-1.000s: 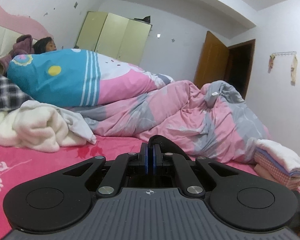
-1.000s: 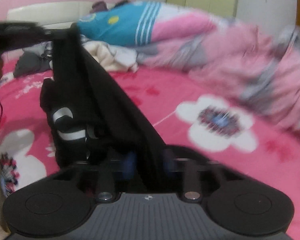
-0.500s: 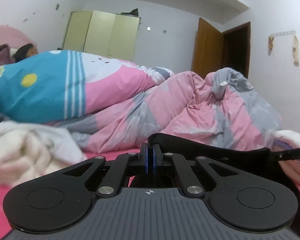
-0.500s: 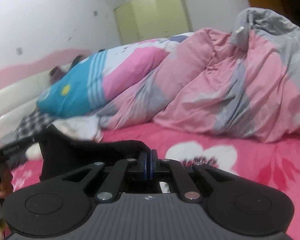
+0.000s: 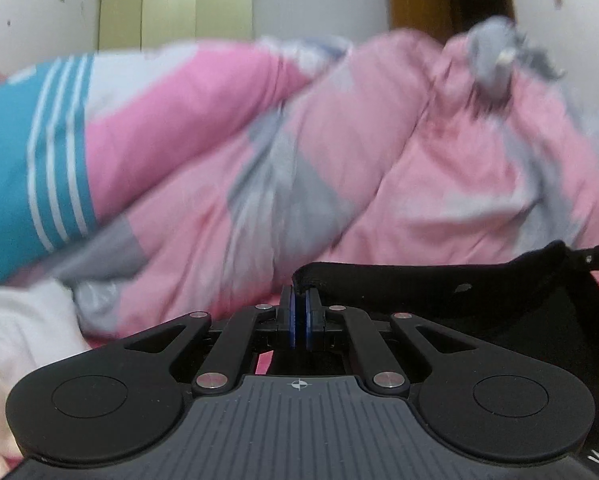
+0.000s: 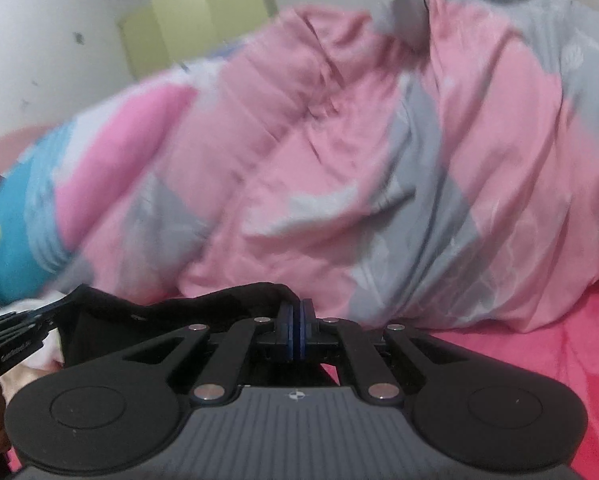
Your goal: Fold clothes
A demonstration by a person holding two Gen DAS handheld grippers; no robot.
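A black garment [image 5: 479, 300] is stretched between my two grippers, low over the pink bed sheet [image 6: 559, 352]. My left gripper [image 5: 298, 304] is shut on the garment's edge at its left end, and the cloth runs off to the right. In the right wrist view the same black garment [image 6: 171, 312] runs off to the left, with my right gripper [image 6: 295, 316] shut on its other end. The other gripper's black finger [image 6: 15, 332] shows at the left edge there.
A big crumpled pink and grey duvet [image 5: 379, 168] lies close ahead, with a blue striped part [image 5: 23, 168] on the left. White clothes [image 5: 15, 332] lie at the left. Yellow-green wardrobe [image 5: 179, 8] and brown door [image 5: 419, 0] stand at the far wall.
Both grippers have moved forward toward the duvet with the black garment held taut between them. The views have dropped lower and turned blurred.
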